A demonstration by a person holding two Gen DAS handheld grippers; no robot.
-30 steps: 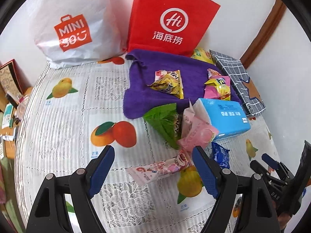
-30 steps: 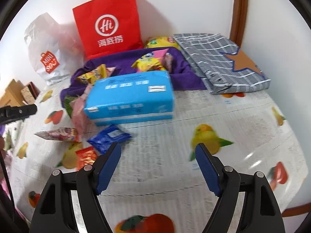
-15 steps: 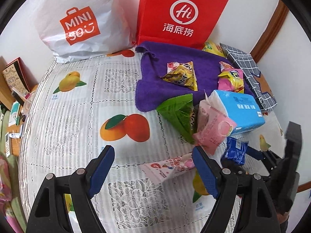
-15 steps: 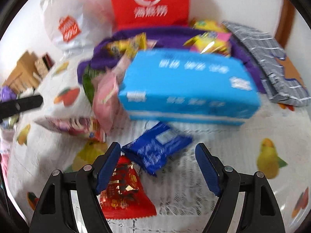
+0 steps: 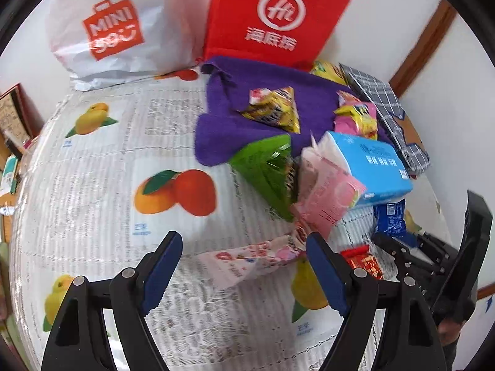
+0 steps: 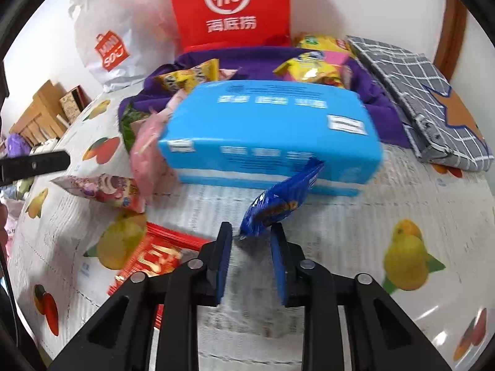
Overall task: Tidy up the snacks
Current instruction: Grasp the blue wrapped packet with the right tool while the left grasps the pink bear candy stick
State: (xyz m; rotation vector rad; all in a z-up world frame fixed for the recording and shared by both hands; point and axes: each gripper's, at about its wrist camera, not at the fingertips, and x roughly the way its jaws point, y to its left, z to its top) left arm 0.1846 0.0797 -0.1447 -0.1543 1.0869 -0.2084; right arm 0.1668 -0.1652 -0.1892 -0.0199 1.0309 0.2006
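Note:
My right gripper (image 6: 251, 241) is shut on the near end of a blue snack packet (image 6: 280, 199), which tilts up in front of a blue tissue box (image 6: 272, 130). The same packet (image 5: 390, 219) shows in the left wrist view, with the right gripper (image 5: 402, 252) on it. My left gripper (image 5: 244, 262) is open and empty above a pink-white snack packet (image 5: 247, 259). A red packet (image 6: 151, 256) lies left of the right gripper. A green packet (image 5: 266, 167), a pink packet (image 5: 328, 194) and yellow packets (image 5: 275, 109) lie near a purple cloth (image 5: 235, 108).
A red paper bag (image 5: 275, 18) and a white plastic bag (image 5: 111, 31) stand at the back against the wall. A grey checked pouch (image 6: 423, 92) lies at the right. The fruit-print tablecloth (image 5: 108, 170) covers the table. Wooden boxes (image 6: 40, 114) stand off its left edge.
My right gripper moved in and closed on the blue snack packet, tipping it up. My left gripper stayed open and drifted slightly left and back.

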